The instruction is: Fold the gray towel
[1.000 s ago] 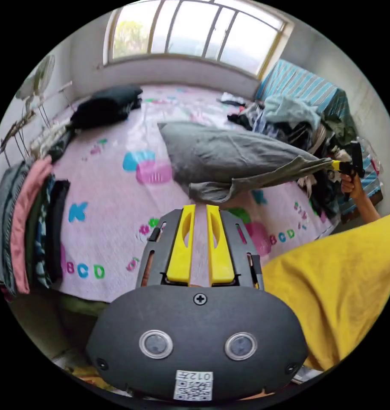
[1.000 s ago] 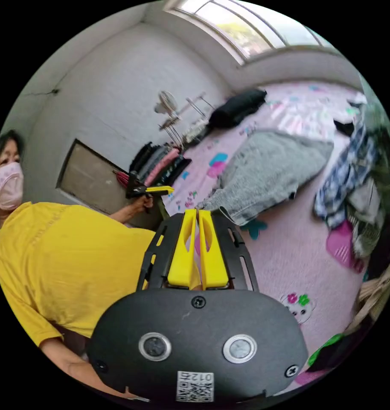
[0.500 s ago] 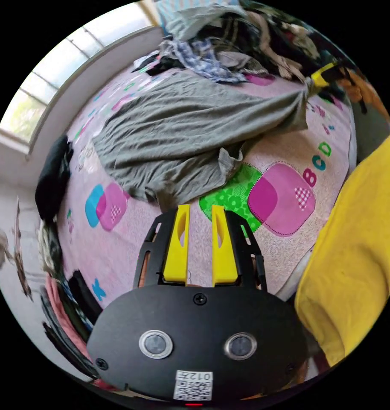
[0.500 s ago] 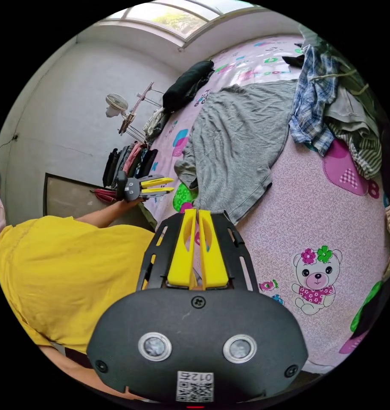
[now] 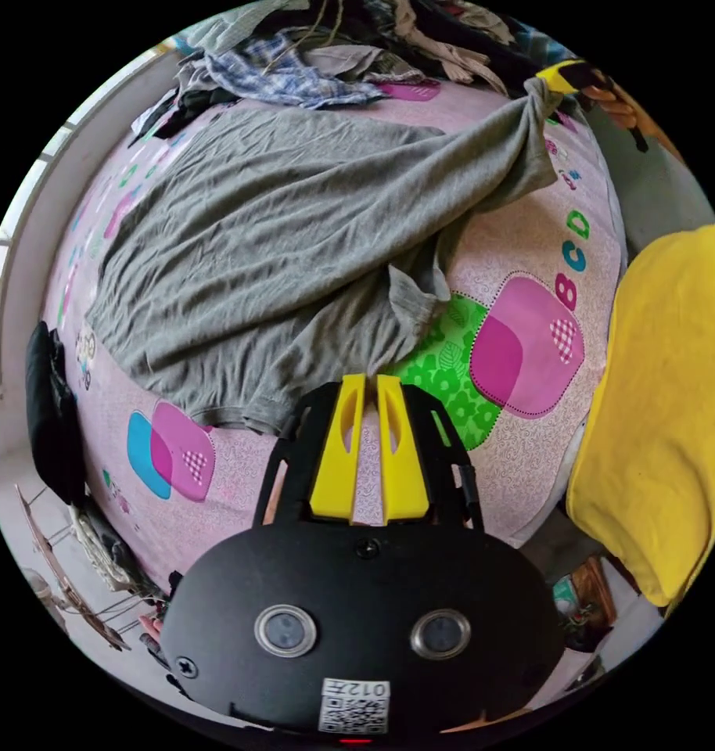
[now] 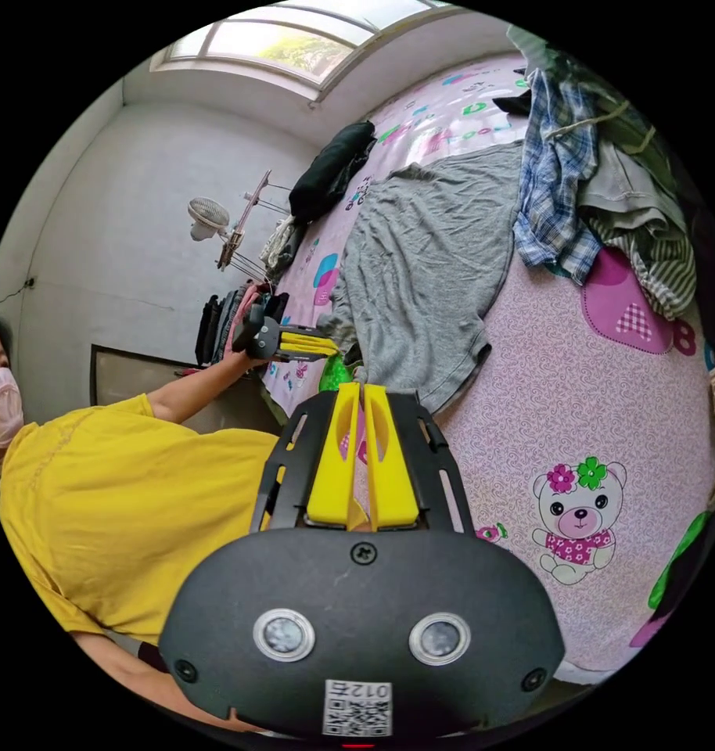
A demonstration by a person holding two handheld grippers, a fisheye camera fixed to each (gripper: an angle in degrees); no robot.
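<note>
Most of both views is the pink bed sheet [image 5: 522,438], and the gray towel [image 5: 279,235] lies spread across it, wrinkled, with more of it flat on the sheet than half a second ago. One corner is drawn off toward the bed's edge into a bunched point. In the right gripper view, the towel [image 6: 428,266] runs from the window end of the bed to my tool's tips.

Beside it along one edge sits the heap of clothes [image 5: 357,47], and a plaid shirt [image 6: 553,180] from that heap overlaps the towel's border. A black bundle [image 6: 330,168] rests well apart near the wall, with a fan [image 6: 205,215] beyond it. My yellow sleeve [image 5: 662,407] blocks the near side of the bed.

My right gripper [image 5: 557,78] stays clenched on that bunched corner, as before. My left gripper [image 5: 364,381] was spread wider and short of the cloth; now its jaws are narrowed to a slit with the tips at the towel's near hem. I cannot tell whether they pinch the cloth. Seen from the right gripper view, the left gripper [image 6: 334,344] meets the towel's edge.
</note>
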